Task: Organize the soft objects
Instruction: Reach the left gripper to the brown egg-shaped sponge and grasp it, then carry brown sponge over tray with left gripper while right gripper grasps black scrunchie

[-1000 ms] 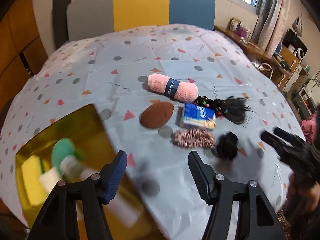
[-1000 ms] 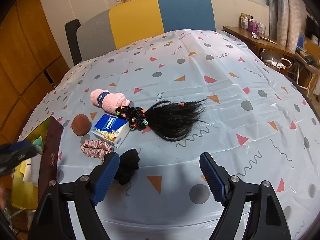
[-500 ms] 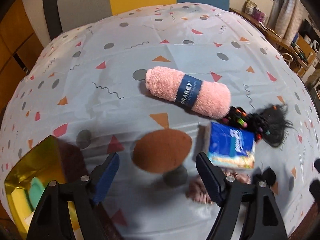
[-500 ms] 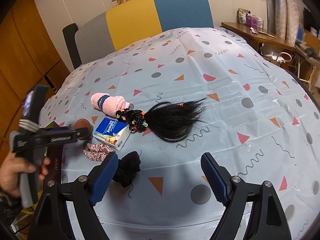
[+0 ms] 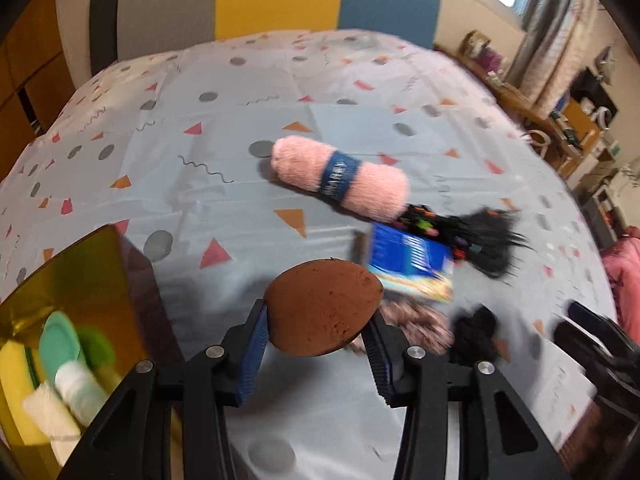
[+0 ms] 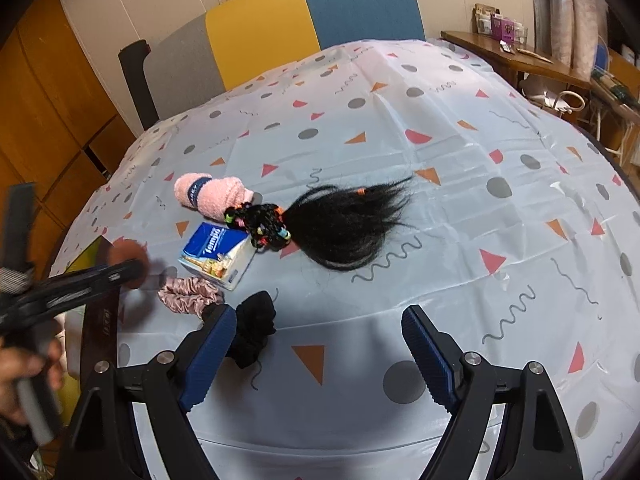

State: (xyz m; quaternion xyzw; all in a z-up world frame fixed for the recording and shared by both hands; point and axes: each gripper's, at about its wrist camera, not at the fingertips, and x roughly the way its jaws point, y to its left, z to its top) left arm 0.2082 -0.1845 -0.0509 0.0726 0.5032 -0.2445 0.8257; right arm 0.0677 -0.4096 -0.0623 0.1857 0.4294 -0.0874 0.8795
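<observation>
Gripping one brown sponge [image 5: 322, 307] between its pads, the left gripper [image 5: 318, 342] hid part of a pink scrunchie [image 5: 416, 322] beyond. Blur softened the gold box [image 5: 60, 280] to its left. The right gripper [image 6: 316, 354] stood spread wide, one black scrunchie [image 6: 254, 330] beside its left finger.

Two fisheye wrist cameras looked forward along their gripper fingers over the patterned counter [image 6: 460, 208], the left one low and close at its left end, the right one higher and farther back, both sharing the pink towel roll [image 5: 340, 178] and tissue pack [image 6: 216, 254].
</observation>
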